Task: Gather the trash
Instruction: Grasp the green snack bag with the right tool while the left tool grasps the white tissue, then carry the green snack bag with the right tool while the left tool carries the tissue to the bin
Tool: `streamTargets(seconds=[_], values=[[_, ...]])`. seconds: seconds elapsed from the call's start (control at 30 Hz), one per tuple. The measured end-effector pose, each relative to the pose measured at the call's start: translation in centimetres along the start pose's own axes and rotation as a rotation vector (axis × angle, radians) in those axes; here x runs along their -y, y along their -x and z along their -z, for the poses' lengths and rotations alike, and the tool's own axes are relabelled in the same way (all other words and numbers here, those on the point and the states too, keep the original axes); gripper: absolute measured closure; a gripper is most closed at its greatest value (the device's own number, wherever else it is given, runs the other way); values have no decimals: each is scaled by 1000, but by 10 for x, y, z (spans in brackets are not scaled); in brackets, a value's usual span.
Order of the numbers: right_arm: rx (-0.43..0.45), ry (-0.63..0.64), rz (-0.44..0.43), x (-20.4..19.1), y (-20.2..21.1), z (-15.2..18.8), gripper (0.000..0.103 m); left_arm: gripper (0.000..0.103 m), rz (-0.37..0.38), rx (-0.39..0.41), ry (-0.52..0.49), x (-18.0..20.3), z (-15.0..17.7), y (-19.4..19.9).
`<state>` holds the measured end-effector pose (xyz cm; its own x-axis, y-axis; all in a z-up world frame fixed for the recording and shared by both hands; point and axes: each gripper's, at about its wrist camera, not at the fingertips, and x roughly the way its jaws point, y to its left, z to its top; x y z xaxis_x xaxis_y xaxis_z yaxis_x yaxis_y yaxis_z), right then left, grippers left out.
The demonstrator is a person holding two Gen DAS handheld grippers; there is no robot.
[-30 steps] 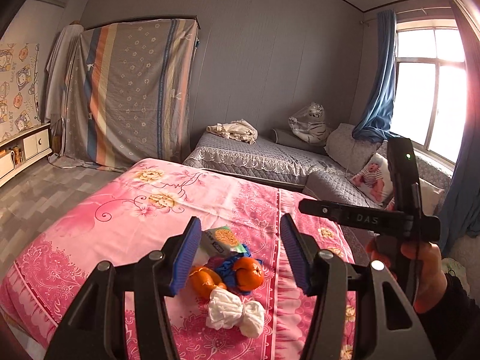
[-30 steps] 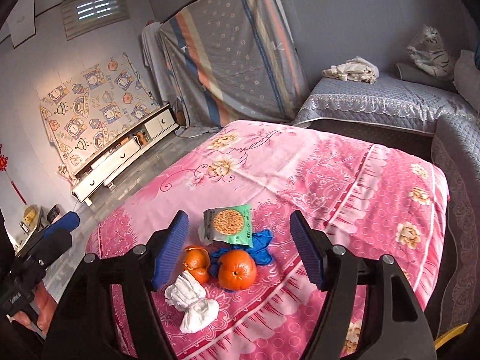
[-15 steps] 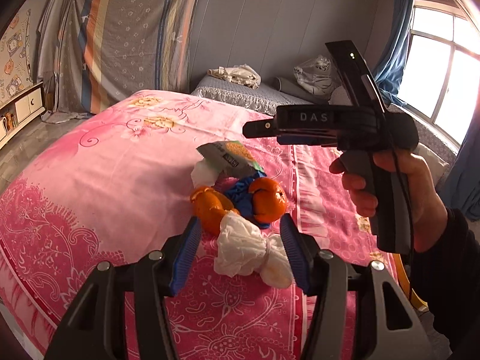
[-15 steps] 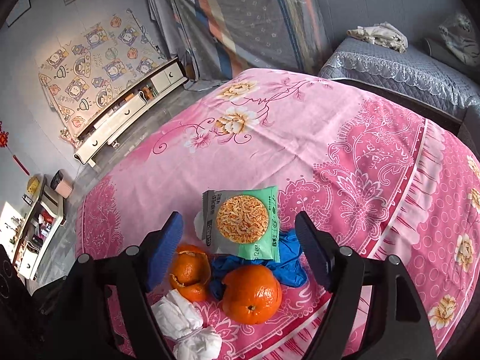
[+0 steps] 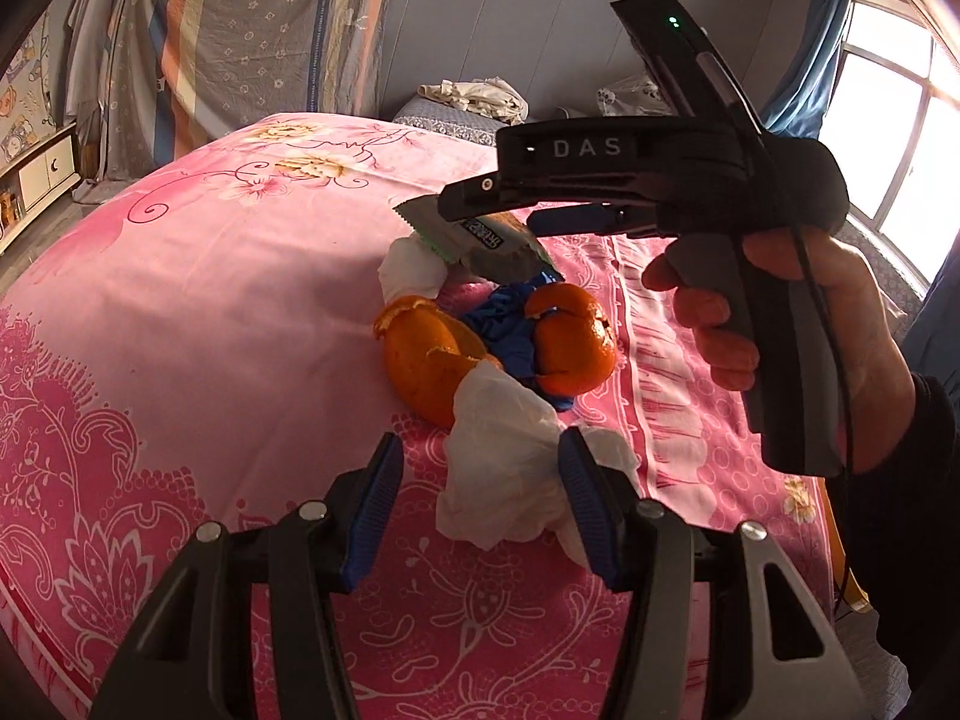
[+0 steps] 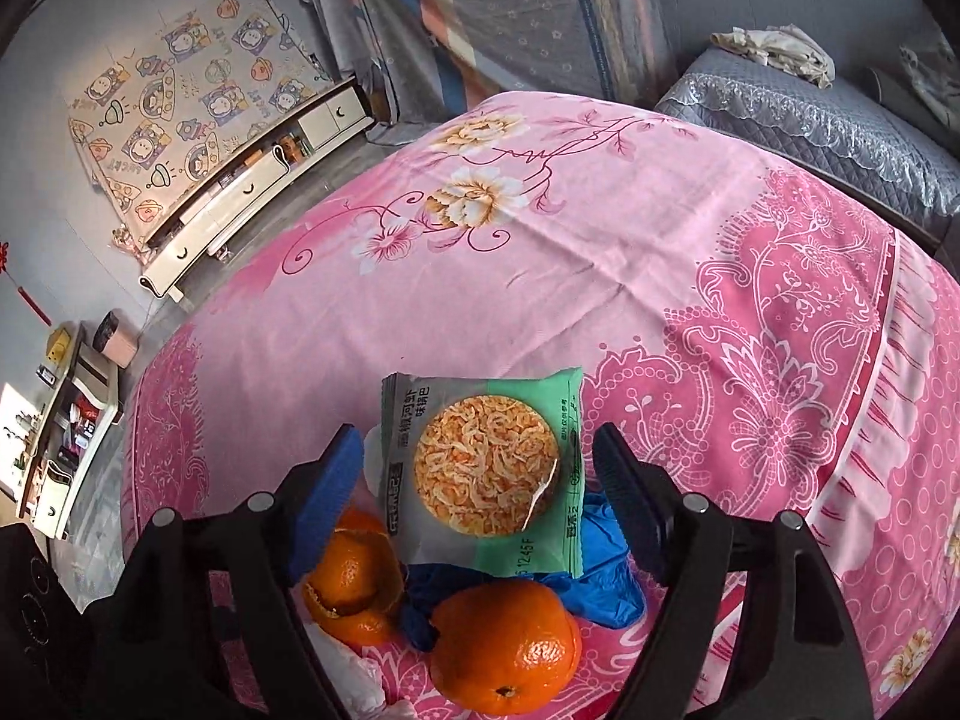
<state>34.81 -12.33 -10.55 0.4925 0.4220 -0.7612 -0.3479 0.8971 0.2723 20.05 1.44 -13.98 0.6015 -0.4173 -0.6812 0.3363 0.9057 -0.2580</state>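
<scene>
Left gripper (image 5: 480,510) open, jaws straddling crumpled white tissue (image 5: 510,468) on pink bedspread (image 5: 210,300). Right gripper (image 6: 480,480) open, jaws either side of green snack packet (image 6: 486,468). Packet atop blue glove (image 6: 600,570), beside orange peels (image 6: 354,594). Bare bedspread beyond pile. Grey sofa (image 6: 828,120) behind.

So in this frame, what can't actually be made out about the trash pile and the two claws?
- Left wrist view: most of the snack packet is hidden behind the right claw's body.
- Right wrist view: the white tissue is cut off by the bottom edge and the claw's frame.
- Blue crumpled item: mostly buried under packet and orange peel; what it is stays unclear.
- Either view: whether the left claw touches the tissue, or the right claw the packet.
</scene>
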Motion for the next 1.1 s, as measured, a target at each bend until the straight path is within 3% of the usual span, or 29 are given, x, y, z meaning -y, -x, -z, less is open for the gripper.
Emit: streamTargets(seconds=[0.27, 0.33, 0.8, 1.1], values=[[-17, -5, 9, 1, -9, 0, 47, 75, 9, 3, -9, 8, 0, -5], [-20, -1, 5, 1, -8, -1, 57, 80, 5, 10, -21, 10, 1, -4], [-6, -12, 31, 2, -4, -2, 82, 94, -10, 30, -68, 19, 5, 3], [58, -19, 15, -3, 32, -6, 86, 94, -1, 115, -60, 21, -4, 42]])
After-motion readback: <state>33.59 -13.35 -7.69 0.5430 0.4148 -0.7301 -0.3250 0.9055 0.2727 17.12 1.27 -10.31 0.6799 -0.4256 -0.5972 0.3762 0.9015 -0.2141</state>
